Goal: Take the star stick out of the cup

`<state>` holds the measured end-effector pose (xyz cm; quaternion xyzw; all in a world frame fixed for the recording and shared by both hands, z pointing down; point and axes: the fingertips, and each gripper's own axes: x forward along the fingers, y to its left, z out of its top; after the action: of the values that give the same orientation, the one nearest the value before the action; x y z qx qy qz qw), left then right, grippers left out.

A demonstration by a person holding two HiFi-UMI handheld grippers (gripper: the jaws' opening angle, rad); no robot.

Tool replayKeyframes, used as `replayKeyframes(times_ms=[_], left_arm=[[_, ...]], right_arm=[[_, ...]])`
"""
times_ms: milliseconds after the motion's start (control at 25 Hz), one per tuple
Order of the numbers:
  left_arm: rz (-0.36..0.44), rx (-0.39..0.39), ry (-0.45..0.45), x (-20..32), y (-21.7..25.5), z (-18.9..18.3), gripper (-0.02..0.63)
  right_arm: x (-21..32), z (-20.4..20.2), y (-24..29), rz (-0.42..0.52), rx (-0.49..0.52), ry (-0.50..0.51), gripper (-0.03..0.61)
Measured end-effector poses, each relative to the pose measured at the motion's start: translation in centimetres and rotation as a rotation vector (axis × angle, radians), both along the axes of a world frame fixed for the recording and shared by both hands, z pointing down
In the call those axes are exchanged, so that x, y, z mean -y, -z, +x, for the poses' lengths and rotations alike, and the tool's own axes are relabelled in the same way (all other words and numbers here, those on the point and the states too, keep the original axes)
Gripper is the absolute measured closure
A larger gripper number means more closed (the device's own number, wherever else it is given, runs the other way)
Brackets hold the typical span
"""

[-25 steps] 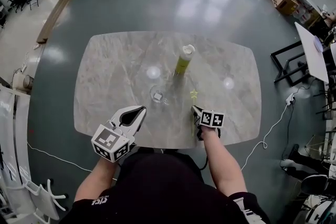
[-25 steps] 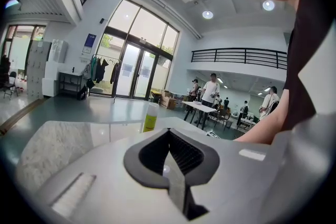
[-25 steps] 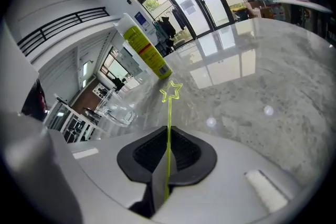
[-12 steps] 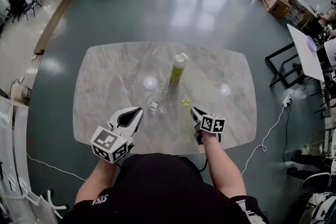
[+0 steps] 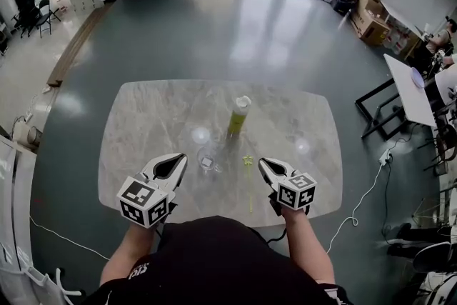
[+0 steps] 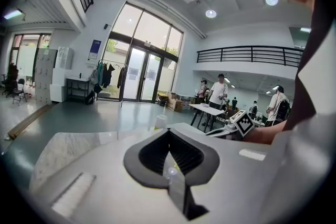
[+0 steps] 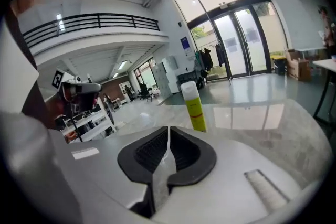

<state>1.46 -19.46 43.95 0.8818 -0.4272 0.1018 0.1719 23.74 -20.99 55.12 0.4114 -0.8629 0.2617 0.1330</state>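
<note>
**Head view:** No writing can be read. The only print is the black-and-white square markers on the cubes of the left gripper [image 5: 173, 166] and right gripper [image 5: 272, 169]. The tall yellow bottle [image 5: 239, 116] on the marble table [image 5: 143, 118] has a label too small to read. The clear cup [image 5: 208, 159] is faint against the stone. The star stick [image 5: 249, 186] lies flat on the table just right of the cup, outside it, with its star end toward the bottle. It sits between the two grippers, nearer the right one and apart from it. A second ago the right gripper held the stick at a slant; half a second ago the stick was already down. That gripper now hangs higher, clear of it.

**Left gripper view:** The jaws are clenched together on nothing. The gripper body hides the table. Only the bottle's [image 6: 158, 123] cap shows above it, with the right gripper [image 6: 231, 126] off to the side.

**Right gripper view:** The jaws have just been closing and now meet, with nothing between them. The bottle [image 7: 193, 105] stands ahead with a red band on its label, and its print is illegible. The stick and cup are hidden below the body.
</note>
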Motion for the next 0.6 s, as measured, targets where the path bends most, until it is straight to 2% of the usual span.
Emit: replayKeyframes(times_ms=[320, 600], left_arm=[[0.046, 0.021, -0.069, -1.1, 4.3, 2.2, 0.611], [0.093, -0.011, -0.114, -2.6, 7.5, 3.8, 0.611]], right_arm=[[-1.6, -5.3, 8.9, 0.159, 0.115, 0.144, 0.565], [-3.7, -8.1, 17.0, 0.340, 0.165, 0.260, 0.565]])
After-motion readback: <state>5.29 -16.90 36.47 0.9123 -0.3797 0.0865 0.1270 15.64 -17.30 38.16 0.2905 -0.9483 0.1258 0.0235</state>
